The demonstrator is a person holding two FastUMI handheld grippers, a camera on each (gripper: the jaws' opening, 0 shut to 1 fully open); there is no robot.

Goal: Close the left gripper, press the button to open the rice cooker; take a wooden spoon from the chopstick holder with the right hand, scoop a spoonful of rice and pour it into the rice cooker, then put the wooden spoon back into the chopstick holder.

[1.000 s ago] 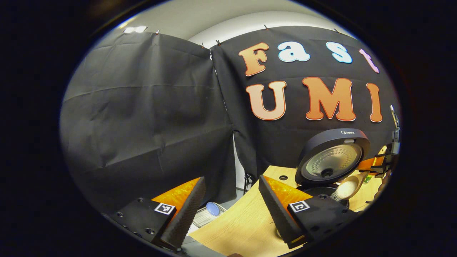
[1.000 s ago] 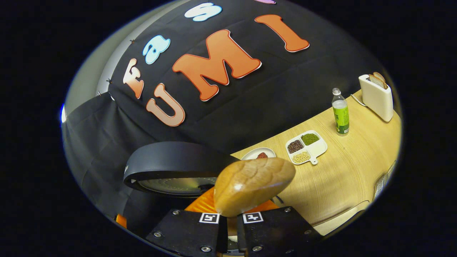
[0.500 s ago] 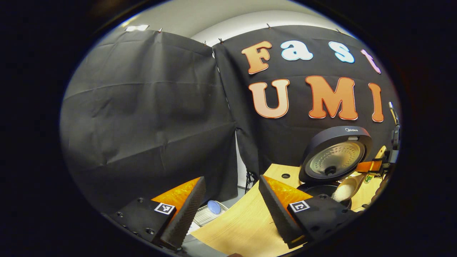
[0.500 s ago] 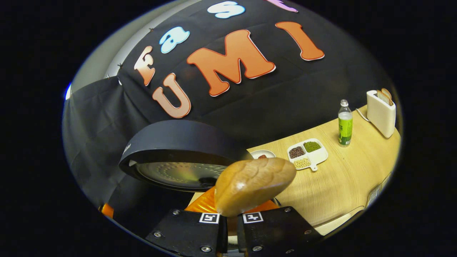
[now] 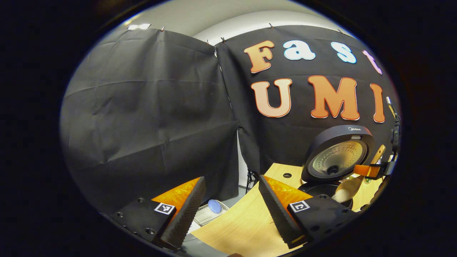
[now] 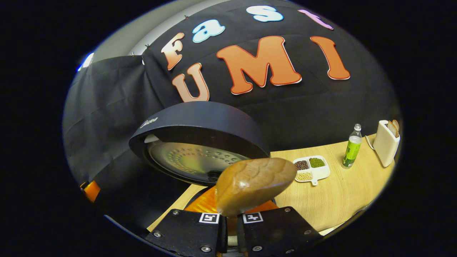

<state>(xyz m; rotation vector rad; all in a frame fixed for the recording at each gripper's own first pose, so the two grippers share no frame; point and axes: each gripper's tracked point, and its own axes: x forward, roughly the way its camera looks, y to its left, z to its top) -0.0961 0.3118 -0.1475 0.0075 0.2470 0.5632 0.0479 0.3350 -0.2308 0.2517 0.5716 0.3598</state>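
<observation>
The right gripper (image 6: 228,228) holds the spoon (image 6: 255,184) tight, bowl just ahead, before the open cooker (image 6: 200,142); the left gripper (image 5: 228,210) is wide.

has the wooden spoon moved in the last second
Yes. In the left gripper view the wooden spoon has tipped steeper beside the rice cooker's open lid.

One rice cooker (image 6: 200,142), one wooden spoon (image 6: 255,184), one bottle (image 6: 351,148), one toaster (image 6: 385,148).

Staged kitchen booth: black cloth walls (image 5: 142,117), light wooden tabletop (image 6: 339,192), white toaster (image 6: 385,147), black rice cooker (image 6: 200,139).
</observation>
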